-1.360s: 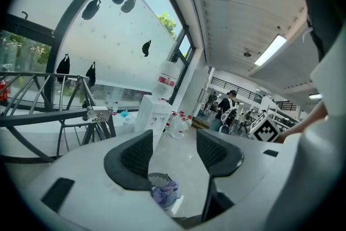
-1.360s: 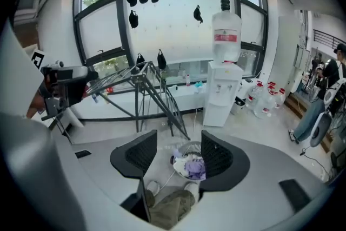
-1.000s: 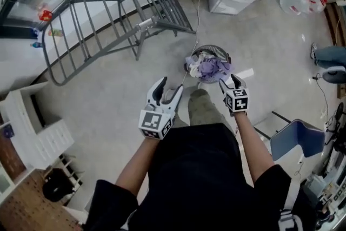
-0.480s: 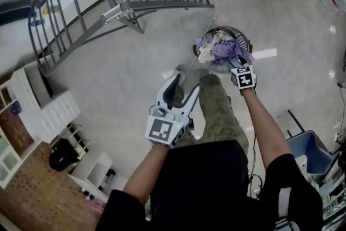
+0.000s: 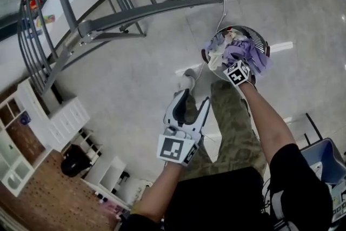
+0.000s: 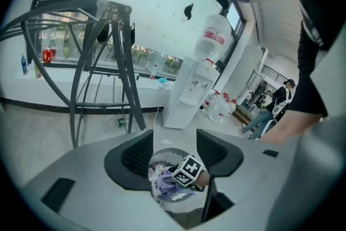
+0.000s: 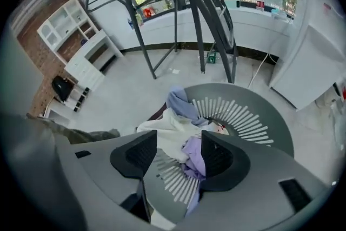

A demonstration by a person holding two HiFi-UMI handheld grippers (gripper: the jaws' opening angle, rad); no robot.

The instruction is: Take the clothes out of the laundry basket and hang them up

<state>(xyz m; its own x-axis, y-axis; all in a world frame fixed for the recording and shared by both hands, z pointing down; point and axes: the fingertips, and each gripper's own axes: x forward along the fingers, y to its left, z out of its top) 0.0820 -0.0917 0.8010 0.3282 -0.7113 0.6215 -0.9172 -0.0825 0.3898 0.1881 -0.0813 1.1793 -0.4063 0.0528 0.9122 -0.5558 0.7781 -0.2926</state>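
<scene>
A round grey laundry basket (image 5: 260, 40) stands on the floor, holding purple clothes (image 5: 244, 53) and a white garment (image 5: 219, 57). My right gripper (image 5: 239, 65) reaches down onto the pile at the basket's near rim, its fingertips hidden behind its marker cube. In the right gripper view the right gripper (image 7: 178, 151) is open; a purple cloth (image 7: 193, 150) and the slotted basket rim (image 7: 254, 116) lie between its jaws, with the white garment (image 7: 172, 128) just beyond. My left gripper (image 5: 194, 100) hangs open and empty above the floor, left of the basket. The left gripper (image 6: 174, 154) looks down at the basket (image 6: 170, 159).
A tall grey metal drying rack (image 5: 108, 19) stands at the upper left of the basket. A cable (image 5: 223, 2) runs past the basket. White shelf units (image 5: 59, 121) stand at left and a blue chair (image 5: 324, 154) at right. A water dispenser (image 6: 194, 84) stands behind.
The right gripper has gone down from the basket's near edge onto the clothes. The left gripper stayed open and dropped lower in the head view, which has swung closer to the rack.
</scene>
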